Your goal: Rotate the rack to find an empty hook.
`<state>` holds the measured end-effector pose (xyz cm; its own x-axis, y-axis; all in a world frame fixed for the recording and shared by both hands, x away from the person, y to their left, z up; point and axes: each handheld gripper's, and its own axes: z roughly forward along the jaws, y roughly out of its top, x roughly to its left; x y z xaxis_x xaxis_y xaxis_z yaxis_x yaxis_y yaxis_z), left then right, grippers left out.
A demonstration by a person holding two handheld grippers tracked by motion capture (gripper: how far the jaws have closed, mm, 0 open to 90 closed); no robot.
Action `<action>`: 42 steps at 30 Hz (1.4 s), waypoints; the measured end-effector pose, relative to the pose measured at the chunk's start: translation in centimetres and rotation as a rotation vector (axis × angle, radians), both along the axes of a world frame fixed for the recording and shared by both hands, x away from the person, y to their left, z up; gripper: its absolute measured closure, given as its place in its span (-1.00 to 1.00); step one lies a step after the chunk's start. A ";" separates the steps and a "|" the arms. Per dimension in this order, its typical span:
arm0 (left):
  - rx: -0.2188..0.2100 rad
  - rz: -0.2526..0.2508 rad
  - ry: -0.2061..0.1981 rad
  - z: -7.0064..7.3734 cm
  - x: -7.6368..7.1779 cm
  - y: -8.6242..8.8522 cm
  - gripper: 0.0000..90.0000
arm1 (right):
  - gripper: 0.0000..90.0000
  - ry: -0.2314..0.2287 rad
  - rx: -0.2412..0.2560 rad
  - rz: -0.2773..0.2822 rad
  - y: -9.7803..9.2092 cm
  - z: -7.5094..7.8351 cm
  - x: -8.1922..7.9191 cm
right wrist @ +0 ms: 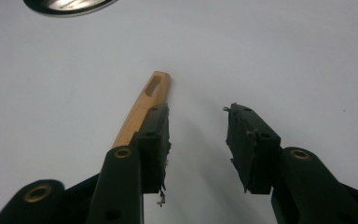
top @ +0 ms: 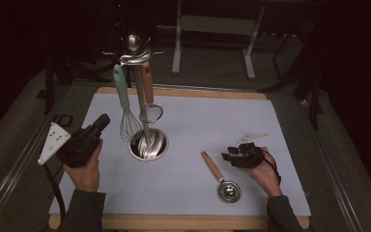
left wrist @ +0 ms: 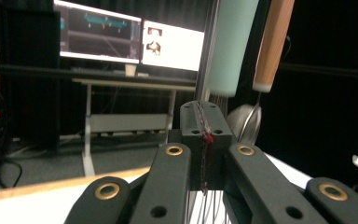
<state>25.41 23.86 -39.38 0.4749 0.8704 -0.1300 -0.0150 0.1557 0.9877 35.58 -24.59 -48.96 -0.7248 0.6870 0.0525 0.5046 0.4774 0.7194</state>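
Nearest the right gripper (right wrist: 197,135), its jaws stand apart with nothing between them. The wooden handle of the measuring scoop (right wrist: 142,105) lies just outside one jaw, beside that pad rather than in the gap, its slotted end pointing away from the jaws. In the high view the scoop (top: 221,178) lies flat on the white mat (top: 251,121), its steel bowl toward the person and the handle slanting away, just beside the right gripper (top: 234,157).

The risk here, as I judge it, is closing now: the jaws would meet on bare mat and nudge the handle aside, or pinch it at an edge so the bowl end swings and drops. The handle looks smooth, slim and slightly curved; the bowl is shiny and heavier-looking, so a grip near the tip may tilt.

Farther off, the left gripper (left wrist: 203,140) has its jaws pressed together, thin wires pinched in the seam; these appear to belong to the whisk (top: 125,104) hanging on the utensil stand (top: 140,96). Pulling there could rock the stand.
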 end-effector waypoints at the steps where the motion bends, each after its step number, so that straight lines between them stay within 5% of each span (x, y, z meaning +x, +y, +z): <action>1: -0.013 -0.002 -0.017 0.6 0.1 0.0 1.00 | 0.30 -0.002 0.007 -0.001 -0.2 0.0 0.0; 5: -0.037 -0.017 -0.044 1.8 0.4 -0.3 1.00 | 0.30 0.000 0.036 -0.018 -0.6 0.1 0.0; 26: -0.090 -0.054 -0.185 7.2 0.9 -1.9 1.00 | 0.32 0.014 0.022 -0.035 -1.3 -0.4 0.1; 42: -0.071 -0.066 -0.211 9.7 2.3 -3.4 1.00 | 0.32 0.023 0.027 -0.042 -1.2 -1.0 0.1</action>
